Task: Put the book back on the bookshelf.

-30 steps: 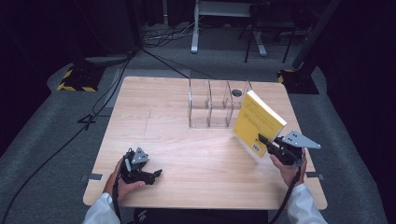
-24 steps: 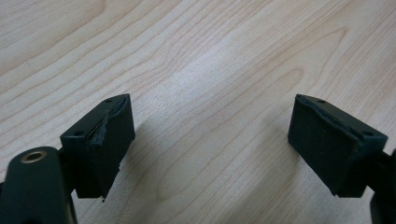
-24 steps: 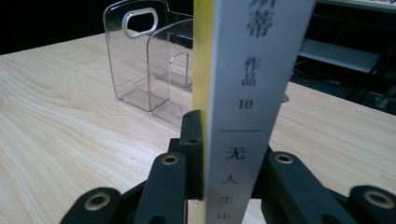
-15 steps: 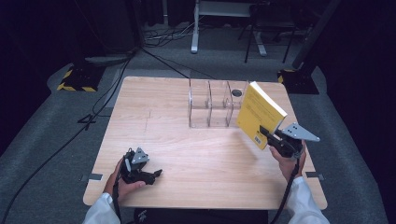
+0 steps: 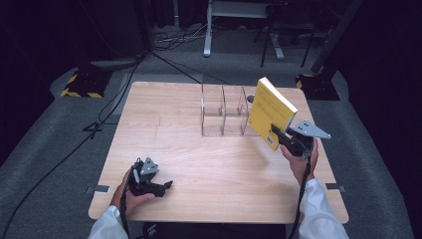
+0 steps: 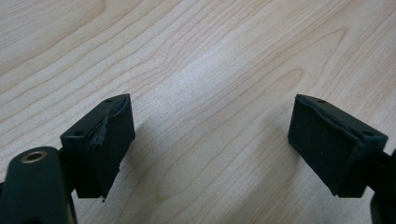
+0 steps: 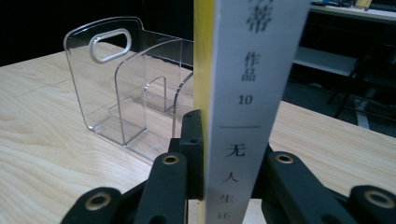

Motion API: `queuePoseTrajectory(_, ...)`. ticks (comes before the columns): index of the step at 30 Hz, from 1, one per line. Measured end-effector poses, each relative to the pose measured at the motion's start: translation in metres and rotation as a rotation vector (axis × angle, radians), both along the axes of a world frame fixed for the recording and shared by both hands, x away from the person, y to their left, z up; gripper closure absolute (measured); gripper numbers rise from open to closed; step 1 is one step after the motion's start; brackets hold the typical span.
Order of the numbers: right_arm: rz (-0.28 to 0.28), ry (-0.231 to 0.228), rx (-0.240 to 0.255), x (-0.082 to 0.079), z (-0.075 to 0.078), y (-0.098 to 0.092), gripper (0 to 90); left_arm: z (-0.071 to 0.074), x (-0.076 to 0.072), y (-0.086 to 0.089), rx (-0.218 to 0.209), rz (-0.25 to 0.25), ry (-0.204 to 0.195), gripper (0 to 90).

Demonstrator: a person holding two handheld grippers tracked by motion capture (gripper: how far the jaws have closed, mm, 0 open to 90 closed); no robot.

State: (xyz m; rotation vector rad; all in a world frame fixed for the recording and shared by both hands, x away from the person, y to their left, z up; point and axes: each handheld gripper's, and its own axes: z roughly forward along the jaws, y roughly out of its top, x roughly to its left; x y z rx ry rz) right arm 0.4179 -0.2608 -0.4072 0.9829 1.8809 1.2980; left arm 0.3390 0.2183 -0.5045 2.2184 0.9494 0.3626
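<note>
Two grippers are in play, and only one is working. Nearest the person, at about seven o'clock on the table (image 5: 164,144), the left gripper (image 5: 166,185) rests low on the wood in the left hand (image 5: 130,191), jaws spread wide with nothing between them; its own view shows bare wood grain between the two black pads (image 6: 109,140).

Over at four o'clock, the right gripper (image 5: 275,130) is clamped on the lower spine end of a yellow book (image 5: 268,112), carried clear of the tabletop and standing nearly upright, top edge tipped away from the person. In the right gripper view the white spine (image 7: 254,93) rises straight up between the closed jaws, a firm pinch on both covers.

Further out, near one o'clock, the clear acrylic file holder (image 5: 223,110) waits with its slots open toward the person, no book in any of them. The book sits just at its right end, overlapping it from the high view, not yet inside.

So by my reading: pickup done, carry well along, insertion into a slot and the release remain.

Against a second ago, the book has travelled up and away from the person, toward the holder, and stands more upright. The left gripper hasn't budged.
</note>
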Motion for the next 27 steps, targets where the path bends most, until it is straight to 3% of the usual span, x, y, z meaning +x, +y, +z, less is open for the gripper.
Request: queuePoseTrajectory(27, -0.083, 0.013, 0.021, 0.044, -0.006, 0.034, 76.7, 0.0, 0.0, 0.0, -0.004, 0.005, 0.001, 15.2)
